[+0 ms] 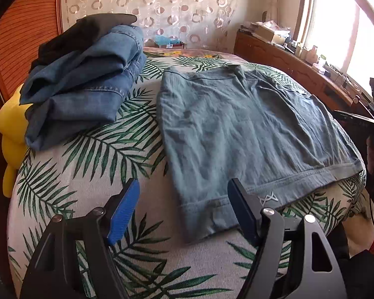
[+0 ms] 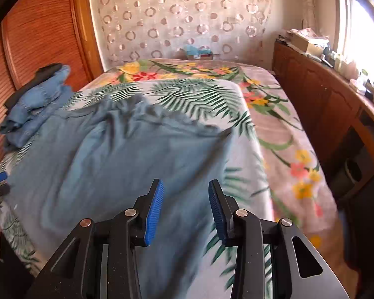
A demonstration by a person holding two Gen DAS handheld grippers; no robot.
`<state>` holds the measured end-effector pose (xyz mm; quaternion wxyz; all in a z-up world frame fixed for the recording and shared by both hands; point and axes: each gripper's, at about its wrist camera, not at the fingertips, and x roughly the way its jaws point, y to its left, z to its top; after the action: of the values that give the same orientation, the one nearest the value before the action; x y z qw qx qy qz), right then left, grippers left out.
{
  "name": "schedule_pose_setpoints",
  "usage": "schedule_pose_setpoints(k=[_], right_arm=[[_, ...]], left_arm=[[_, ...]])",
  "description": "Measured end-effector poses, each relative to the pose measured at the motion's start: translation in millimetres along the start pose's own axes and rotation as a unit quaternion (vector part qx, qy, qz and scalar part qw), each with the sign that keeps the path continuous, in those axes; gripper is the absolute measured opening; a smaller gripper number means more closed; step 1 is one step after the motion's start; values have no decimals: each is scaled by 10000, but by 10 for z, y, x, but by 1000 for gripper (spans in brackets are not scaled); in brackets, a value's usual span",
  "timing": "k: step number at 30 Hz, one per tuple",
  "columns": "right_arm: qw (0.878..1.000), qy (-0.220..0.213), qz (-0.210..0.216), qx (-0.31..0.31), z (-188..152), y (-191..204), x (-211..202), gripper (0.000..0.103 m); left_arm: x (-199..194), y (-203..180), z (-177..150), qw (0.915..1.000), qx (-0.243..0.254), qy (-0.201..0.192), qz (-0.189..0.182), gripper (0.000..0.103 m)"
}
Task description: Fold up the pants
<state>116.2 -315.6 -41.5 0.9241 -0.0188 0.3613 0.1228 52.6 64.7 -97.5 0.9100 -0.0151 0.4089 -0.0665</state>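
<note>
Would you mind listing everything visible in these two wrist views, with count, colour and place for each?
pants: one, grey-blue, spread flat on the bed's middle
denim pile: one stack, blue with a dark garment on top, far left of the bed
leaf-print sheet: one, white with green fronds, under the clothes
floral blanket: one, pink with yellow and red flowers, right and far side of the bed
yellow soft item: one, left edge of the bed
wooden cabinet: one, brown, cluttered top, below the window
curtain: one, beige with circles, behind the bed
left gripper: black, blue pads, open, over the pants' near corner
right gripper: black, blue pads, open above the pants
</note>
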Motion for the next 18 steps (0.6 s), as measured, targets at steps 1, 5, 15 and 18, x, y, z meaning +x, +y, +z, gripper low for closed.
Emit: schedule_pose_setpoints(k=[1, 5, 15, 18], right_arm=[[10000, -23, 27, -13, -38, 3, -46, 39], [9998, -53, 201, -73, -190, 93, -173, 41], [9993, -108, 282, -229, -364, 230, -317, 57], [9993, -81, 309, -182, -392, 204, -328, 57]], left_arm=[[-8, 5, -6, 10000, -8, 6, 6, 70], [-45, 13, -47, 10000, -12, 69, -17, 64], [-96, -11, -134, 9998, 0, 130, -160, 45], [-101, -60, -132, 9995, 80, 161, -251, 33]])
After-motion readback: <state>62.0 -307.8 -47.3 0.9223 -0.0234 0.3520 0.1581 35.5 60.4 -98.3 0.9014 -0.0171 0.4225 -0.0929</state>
